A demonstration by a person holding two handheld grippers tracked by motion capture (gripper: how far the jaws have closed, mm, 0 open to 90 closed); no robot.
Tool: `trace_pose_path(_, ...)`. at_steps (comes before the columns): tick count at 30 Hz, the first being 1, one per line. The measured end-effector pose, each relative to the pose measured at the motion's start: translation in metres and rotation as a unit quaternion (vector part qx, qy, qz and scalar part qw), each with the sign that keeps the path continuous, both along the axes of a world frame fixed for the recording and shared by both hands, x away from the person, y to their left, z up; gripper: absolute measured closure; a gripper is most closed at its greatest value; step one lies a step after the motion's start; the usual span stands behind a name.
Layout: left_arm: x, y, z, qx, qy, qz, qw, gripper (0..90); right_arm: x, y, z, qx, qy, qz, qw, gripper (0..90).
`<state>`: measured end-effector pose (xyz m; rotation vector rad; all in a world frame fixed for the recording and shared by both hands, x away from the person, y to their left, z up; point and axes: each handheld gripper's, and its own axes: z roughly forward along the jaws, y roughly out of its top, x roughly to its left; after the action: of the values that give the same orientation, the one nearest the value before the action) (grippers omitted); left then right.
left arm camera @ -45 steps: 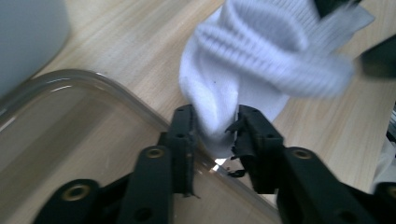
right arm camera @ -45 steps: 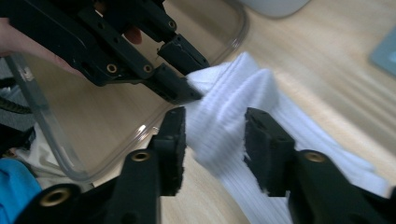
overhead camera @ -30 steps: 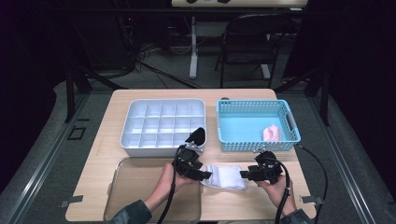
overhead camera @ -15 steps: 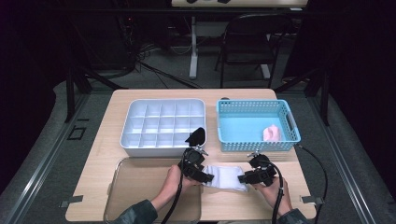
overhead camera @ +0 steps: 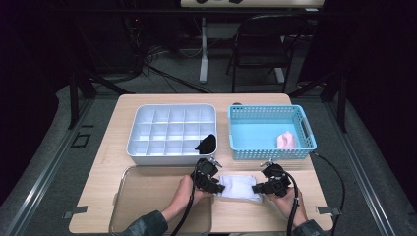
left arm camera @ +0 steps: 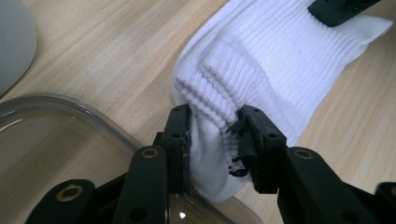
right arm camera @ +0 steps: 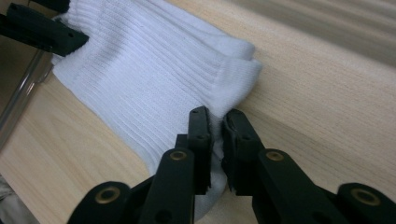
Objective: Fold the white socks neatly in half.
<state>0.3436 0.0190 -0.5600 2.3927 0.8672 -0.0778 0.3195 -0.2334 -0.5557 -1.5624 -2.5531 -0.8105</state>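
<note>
Both grippers (overhead camera: 212,183) (overhead camera: 263,188) have just closed onto the sock (overhead camera: 238,187); the right's thin pinch probably risks slipping.

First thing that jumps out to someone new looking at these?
The white socks at the table's near edge, pinched at both ends: the left gripper has just closed on a bunched ribbed fold, the right gripper on the other end. Behind them sit a white compartment tray with a black item in its near right corner, and a blue basket holding something pink.
</note>
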Motion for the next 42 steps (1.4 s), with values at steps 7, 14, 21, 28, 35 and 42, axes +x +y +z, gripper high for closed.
trace_pose_path(7,0.001,0.002,-0.002,-0.014,0.001,0.001,0.9999,69.4,0.001,-0.005,0.002,0.021,0.006,-0.004,0.9997,85.5)
trace_pose_path(14,0.001,0.003,-0.003,-0.022,-0.002,-0.001,0.9998,71.0,-0.002,-0.006,0.014,0.034,-0.017,-0.003,0.9993,86.2)
trace_pose_path(21,0.001,0.002,-0.004,-0.028,0.0,0.002,0.9996,71.0,-0.006,-0.004,0.026,0.068,-0.036,0.009,0.997,86.7)
trace_pose_path(28,0.001,0.002,-0.005,-0.032,0.0,0.003,0.9995,71.0,-0.005,0.009,0.034,0.083,-0.049,0.022,0.9951,87.1)
trace_pose_path(35,0.001,-0.002,-0.005,-0.032,-0.002,0.001,0.9995,70.9,-0.005,0.023,0.038,0.082,-0.057,0.04,0.9942,87.2)
trace_pose_path(42,0.001,-0.01,-0.006,-0.038,-0.001,-0.002,0.9993,70.9,-0.003,0.036,0.038,0.084,-0.061,0.051,0.9932,87.3)
